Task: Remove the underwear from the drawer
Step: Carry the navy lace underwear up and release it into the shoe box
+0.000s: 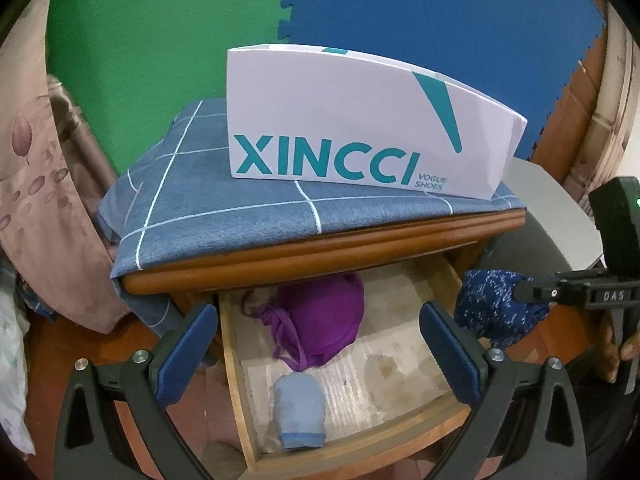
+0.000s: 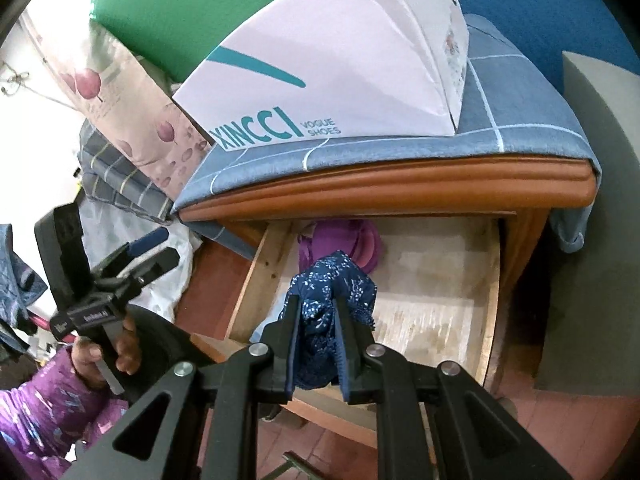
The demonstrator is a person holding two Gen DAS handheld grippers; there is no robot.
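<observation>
Nearest the lens, the left gripper hangs over the pulled-out drawer with its blue-padded fingers spread wide apart and nothing between them. Inside the drawer, toward the back on its left half, lies a purple bra; in front of it, close to the front wall, sits a rolled pale-blue garment; the rest of the paper-lined floor shows only stains. Further right, the right gripper has its jaws pinched tight on the dark blue floral underwear, which is bunched up and held clear above the drawer, just past its right wall as seen from the left wrist camera. Above the drawer, the nightstand top carries a blue checked cloth with a white XINCCI shoe box standing on it.
</observation>
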